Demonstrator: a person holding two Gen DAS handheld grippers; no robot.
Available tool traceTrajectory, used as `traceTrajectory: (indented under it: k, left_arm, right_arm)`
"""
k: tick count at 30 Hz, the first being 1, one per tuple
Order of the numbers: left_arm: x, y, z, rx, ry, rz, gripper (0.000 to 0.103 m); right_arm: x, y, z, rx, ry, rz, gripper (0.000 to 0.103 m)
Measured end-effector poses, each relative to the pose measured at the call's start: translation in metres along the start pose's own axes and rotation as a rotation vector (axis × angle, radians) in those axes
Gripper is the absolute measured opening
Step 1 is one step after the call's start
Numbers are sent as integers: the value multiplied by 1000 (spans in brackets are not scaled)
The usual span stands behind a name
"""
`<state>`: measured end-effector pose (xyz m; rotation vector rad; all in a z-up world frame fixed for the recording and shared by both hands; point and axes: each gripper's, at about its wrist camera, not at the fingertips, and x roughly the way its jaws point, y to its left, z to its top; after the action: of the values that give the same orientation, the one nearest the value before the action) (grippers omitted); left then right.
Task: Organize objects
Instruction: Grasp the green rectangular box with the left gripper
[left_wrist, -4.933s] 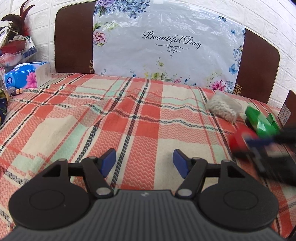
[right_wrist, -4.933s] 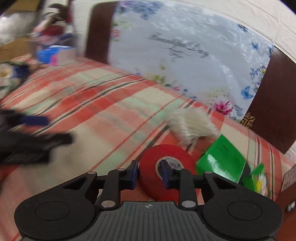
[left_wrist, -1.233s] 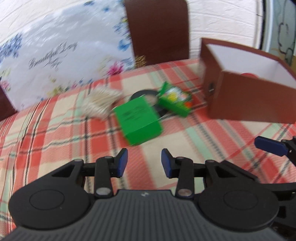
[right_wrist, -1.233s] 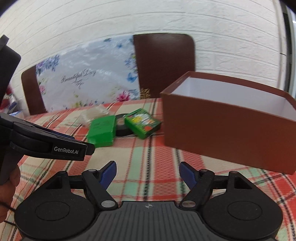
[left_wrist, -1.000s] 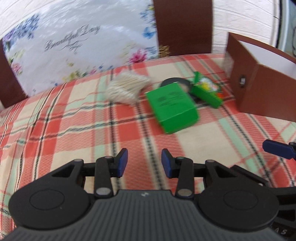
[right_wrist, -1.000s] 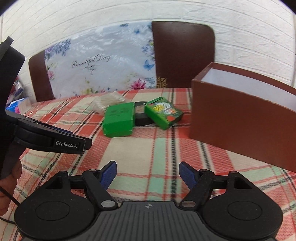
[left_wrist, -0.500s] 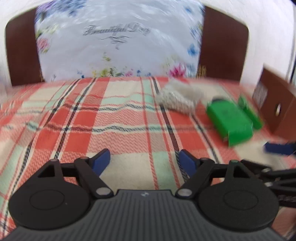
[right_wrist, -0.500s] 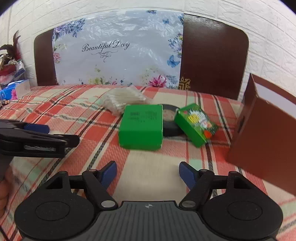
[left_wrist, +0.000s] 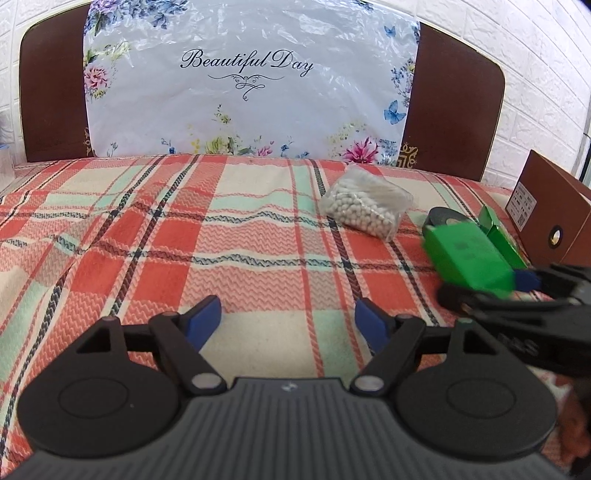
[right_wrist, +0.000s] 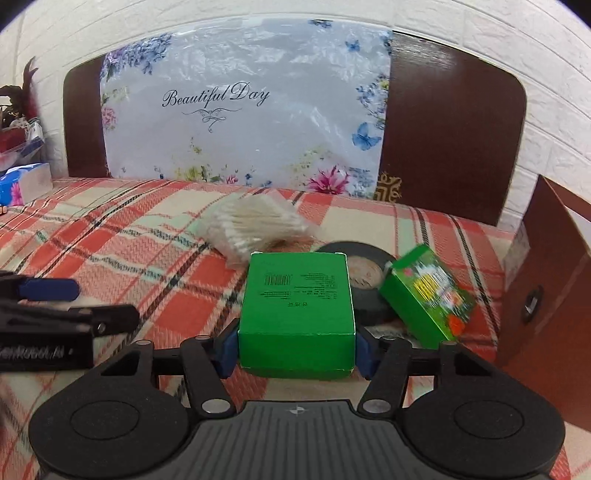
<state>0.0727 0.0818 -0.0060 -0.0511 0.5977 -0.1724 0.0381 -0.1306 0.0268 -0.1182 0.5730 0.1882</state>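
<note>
A plain green box (right_wrist: 295, 302) lies on the plaid cloth, and my right gripper (right_wrist: 295, 349) is closing on it, its blue pads (right_wrist: 227, 347) against both sides of the near end. Behind it sit a black tape roll (right_wrist: 364, 273), a smaller printed green box (right_wrist: 424, 295) and a clear bag of cotton swabs (right_wrist: 255, 225). My left gripper (left_wrist: 288, 321) stands open over bare cloth with nothing between its fingers. The left wrist view shows the green box (left_wrist: 469, 254) at right, with the right gripper (left_wrist: 517, 288) on it.
An open brown cardboard box (right_wrist: 546, 295) stands at the right edge of the bed. A dark headboard (left_wrist: 450, 103) with a flowered plastic sheet closes off the back. A blue tissue pack (right_wrist: 22, 184) sits far left. Plaid cloth (left_wrist: 184, 229) stretches left of the objects.
My right gripper has moved forward onto the plain green box and its jaws have narrowed around it. My left gripper swung left, opened wide a second ago, and has since held still.
</note>
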Motion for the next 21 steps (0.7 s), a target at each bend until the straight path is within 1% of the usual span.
traceTrajectory:
  k: [2, 5, 8, 11, 12, 13, 14, 17, 19, 21]
  left_arm:
    - [0, -2, 0, 8, 2, 5, 81]
    - [1, -6, 0, 31, 9, 19, 81]
    - [2, -9, 1, 59, 25, 33, 82]
    - [4, -19, 8, 92, 69, 69, 82]
    - [4, -24, 13, 94, 93, 73, 80]
    - [2, -32, 18, 89, 117, 46, 71]
    - [-2, -42, 23, 84, 132, -2, 68]
    - [-18, -89, 29, 129, 156, -90, 68]
    - [-28, -118, 28, 135, 195, -174, 68]
    - [-34, -142, 24, 136, 238, -253, 68]
  right_arm:
    - [-16, -6, -12, 9, 3, 17, 57]
    - [-48, -17, -35, 14, 7, 17, 57]
    - [-80, -32, -59, 22, 7, -19, 58]
    - [-108, -57, -81, 96, 12, -61, 59]
    - [-113, -63, -85, 118, 9, -70, 61]
    - [-118, -67, -88, 140, 5, -80, 66]
    - [-119, -70, -90, 156, 7, -81, 69]
    - [-120, -73, -91, 167, 7, -75, 70]
    - [-119, -70, -92, 147, 11, -74, 76]
    - [-122, -73, -95, 136, 9, -65, 78]
